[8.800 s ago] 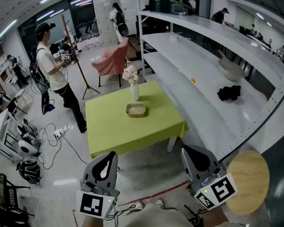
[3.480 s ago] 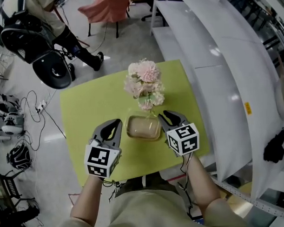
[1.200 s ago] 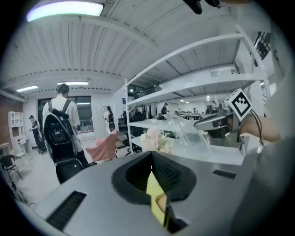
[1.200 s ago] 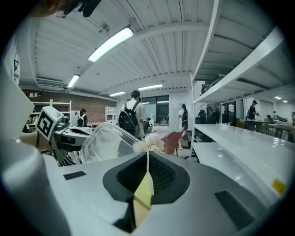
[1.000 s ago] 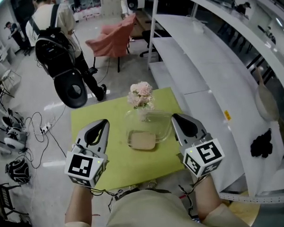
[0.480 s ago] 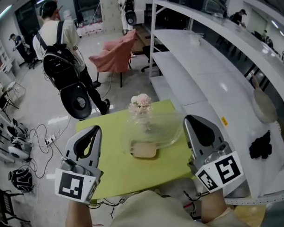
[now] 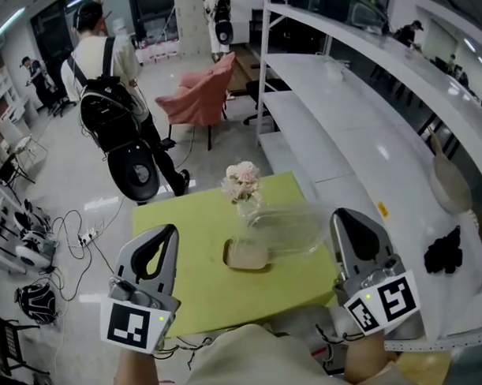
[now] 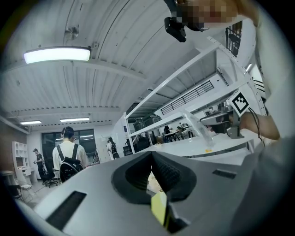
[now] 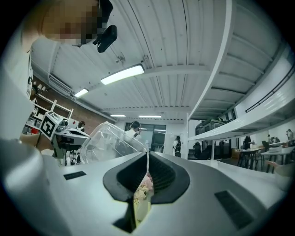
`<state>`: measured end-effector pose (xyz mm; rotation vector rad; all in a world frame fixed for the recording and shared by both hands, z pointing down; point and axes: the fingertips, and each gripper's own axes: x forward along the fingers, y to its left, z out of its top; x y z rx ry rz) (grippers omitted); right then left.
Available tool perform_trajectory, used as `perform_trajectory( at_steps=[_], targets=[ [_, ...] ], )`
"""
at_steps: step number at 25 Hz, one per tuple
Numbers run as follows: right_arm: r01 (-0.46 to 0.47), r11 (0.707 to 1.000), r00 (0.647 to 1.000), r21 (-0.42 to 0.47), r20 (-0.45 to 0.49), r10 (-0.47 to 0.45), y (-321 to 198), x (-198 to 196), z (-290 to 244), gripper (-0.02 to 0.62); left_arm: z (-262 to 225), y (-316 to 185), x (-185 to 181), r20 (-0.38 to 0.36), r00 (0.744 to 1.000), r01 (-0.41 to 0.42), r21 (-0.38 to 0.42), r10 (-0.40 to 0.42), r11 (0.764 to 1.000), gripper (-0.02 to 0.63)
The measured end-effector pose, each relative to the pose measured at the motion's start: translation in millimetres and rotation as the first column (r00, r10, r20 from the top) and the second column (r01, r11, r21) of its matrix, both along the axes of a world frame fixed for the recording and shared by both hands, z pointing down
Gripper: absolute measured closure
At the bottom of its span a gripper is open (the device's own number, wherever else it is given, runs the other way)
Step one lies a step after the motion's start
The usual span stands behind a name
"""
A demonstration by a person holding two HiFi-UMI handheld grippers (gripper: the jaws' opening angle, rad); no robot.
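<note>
Clear lid [image 7: 283, 226], rim pinched in my right tool [image 7: 343, 218], hangs above the tray [image 7: 245, 259], uncovering it; left tool [image 7: 163, 231] closed, empty.

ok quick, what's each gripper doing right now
Left gripper: shut, holding nothing.
Right gripper: shut on the clear plastic lid, gripped at its rim.

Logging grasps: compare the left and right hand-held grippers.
The right hand-held gripper is shut on the rim of the clear lid; the left hand-held gripper is shut on nothing. The right is nearer the white shelves; the left nearer the floor cables. Both carry marker cubes.
</note>
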<state>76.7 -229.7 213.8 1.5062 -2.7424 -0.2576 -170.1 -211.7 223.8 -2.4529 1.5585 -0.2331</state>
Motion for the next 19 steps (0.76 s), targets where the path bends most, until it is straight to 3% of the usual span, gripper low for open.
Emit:
perform_trajectory(
  at_steps=[7,19],
  targets=[
    [-0.009,0.998,1.000,-0.058,-0.009,0.009,-11.3,1.3,25.7,0.574,19.5,-4.8,8.7,-0.001,1.000,-0.009,-0.031,0.009,0.999,0.600],
    [-0.003,0.998,1.000,-0.067,-0.018,0.002,-22.6,2.5,34.8,0.574,29.3,-14.4,13.3,-0.008,1.000,-0.011,-0.050,0.011,0.999,0.600]
  ],
)
